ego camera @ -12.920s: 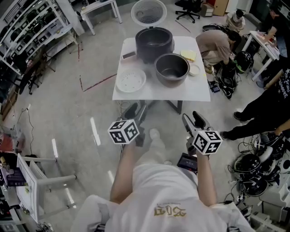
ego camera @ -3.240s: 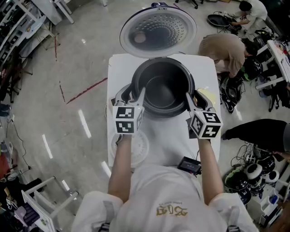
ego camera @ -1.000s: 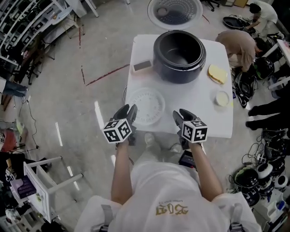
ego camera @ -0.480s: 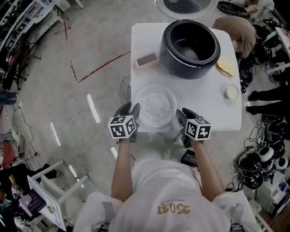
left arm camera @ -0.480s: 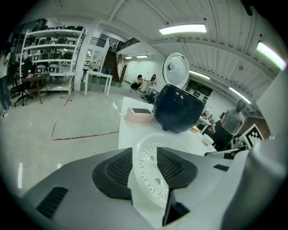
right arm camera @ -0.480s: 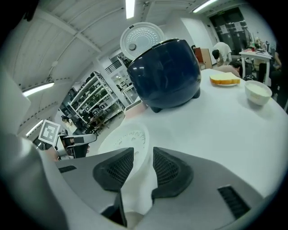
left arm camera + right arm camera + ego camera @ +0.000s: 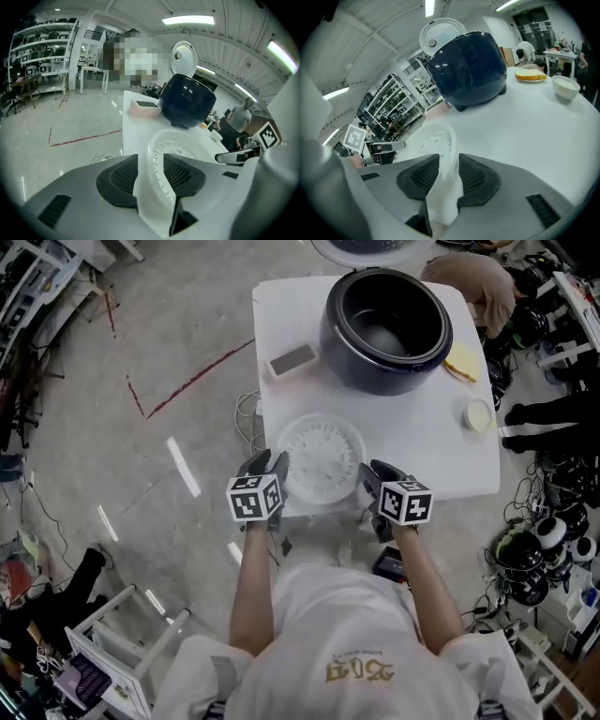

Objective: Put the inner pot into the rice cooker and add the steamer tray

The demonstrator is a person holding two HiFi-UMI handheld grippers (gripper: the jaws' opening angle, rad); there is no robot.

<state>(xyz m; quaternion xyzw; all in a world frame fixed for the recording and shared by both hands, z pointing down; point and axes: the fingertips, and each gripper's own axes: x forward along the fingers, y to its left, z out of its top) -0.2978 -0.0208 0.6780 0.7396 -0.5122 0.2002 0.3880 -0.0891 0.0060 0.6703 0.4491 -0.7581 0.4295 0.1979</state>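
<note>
Both grippers are at the near edge of the surface (image 7: 412,442). The left gripper (image 7: 267,463) has its jaws spread wide, one either side of the rim of the steamer tray (image 7: 321,457), not yet squeezing it as far as its own view shows. The right gripper (image 7: 377,472) is on the opposite side of the tray. Its jaws are parted too, the rim stands between the pads, and I see no clamp yet.

The white, perforated tray lies flat by the near edge, towards the left corner. Nothing has lifted.

Further back, a small flat box (image 7: 292,360) sits by the left edge. The rice cooker (image 7: 336,352) stands at the far edge with its lid (image 7: 183,57) swung up. The inner pot (image 7: 389,329) looks seated inside it, and there's no loose pot anywhere on the surface. To the right of the cooker are a yellow item (image 7: 461,362) and a small bowl (image 7: 478,414) by the right edge.

By my reading the first half is done. What's left is to close on the tray from both sides, raise it level, carry it to the cooker and set it into the pot.
</note>
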